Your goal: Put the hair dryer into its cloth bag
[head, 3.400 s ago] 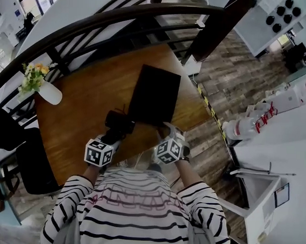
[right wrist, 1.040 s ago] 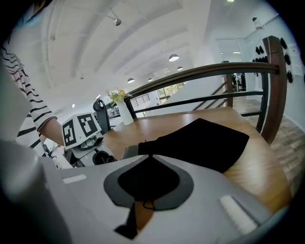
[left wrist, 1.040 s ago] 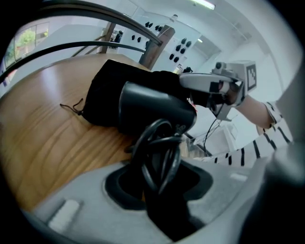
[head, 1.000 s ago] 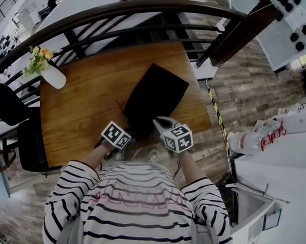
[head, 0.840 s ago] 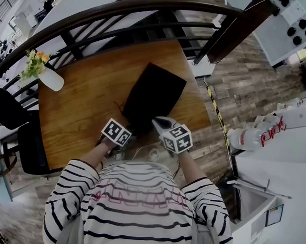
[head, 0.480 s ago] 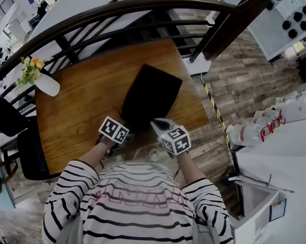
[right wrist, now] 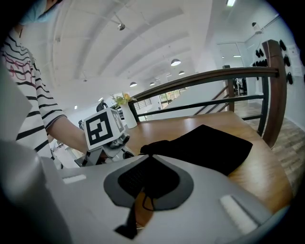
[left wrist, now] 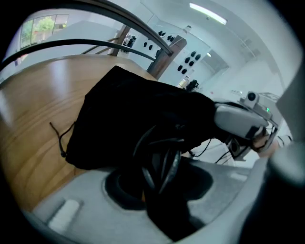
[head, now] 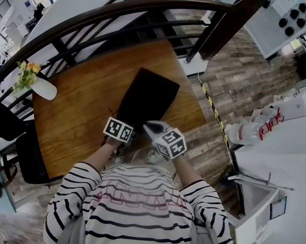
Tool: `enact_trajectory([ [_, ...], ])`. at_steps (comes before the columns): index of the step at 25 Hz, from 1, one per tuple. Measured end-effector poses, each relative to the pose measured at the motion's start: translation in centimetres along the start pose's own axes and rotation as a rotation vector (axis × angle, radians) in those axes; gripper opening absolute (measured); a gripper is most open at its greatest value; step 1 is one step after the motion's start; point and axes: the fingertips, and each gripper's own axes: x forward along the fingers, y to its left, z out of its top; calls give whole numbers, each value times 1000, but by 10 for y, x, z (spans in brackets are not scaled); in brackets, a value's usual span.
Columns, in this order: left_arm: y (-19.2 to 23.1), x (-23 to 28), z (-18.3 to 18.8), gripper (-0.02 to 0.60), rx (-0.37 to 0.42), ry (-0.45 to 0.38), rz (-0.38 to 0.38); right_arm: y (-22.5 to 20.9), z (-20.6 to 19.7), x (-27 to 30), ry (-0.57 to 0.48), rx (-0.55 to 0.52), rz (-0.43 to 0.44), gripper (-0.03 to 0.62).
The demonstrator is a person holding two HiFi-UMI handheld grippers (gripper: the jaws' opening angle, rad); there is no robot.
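Note:
The black cloth bag [head: 146, 98] lies flat on the wooden table [head: 83, 116] with its mouth toward me. My left gripper [head: 127, 127] is at the mouth, shut on the black hair dryer [left wrist: 159, 164], whose coiled cord loops between the jaws. The dryer's front end is hidden in the bag's [left wrist: 138, 114] opening. My right gripper [head: 150, 126] is shut on the near edge of the bag [right wrist: 205, 143], with dark cloth and a drawstring between its jaws [right wrist: 143, 183]. The left gripper's marker cube [right wrist: 101, 127] shows in the right gripper view.
A white vase with flowers [head: 40, 87] stands at the table's far left corner. A dark curved railing [head: 121, 13] runs behind the table. A black chair [head: 26, 154] is on the left. The table's right edge drops to a wood floor with striped tape [head: 213, 113].
My left gripper has moved a little toward the bag's mouth with the hair dryer in it. The right gripper has kept still on the bag's edge.

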Motion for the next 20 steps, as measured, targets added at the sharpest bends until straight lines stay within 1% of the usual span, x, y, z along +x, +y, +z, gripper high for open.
enact_trajectory([
  [4, 1, 8, 14, 149, -7, -33, 15, 3, 1, -1, -1, -16, 25, 14],
  [9, 6, 15, 36, 150, -46, -95, 23, 5, 1, -4, -3, -22, 56, 14],
  [14, 13, 18, 59, 150, -83, -158, 24, 11, 1, -3, 9, -42, 109, 14],
  [20, 21, 26, 80, 150, -78, -191, 40, 8, 1, 2, 25, -49, 155, 13],
])
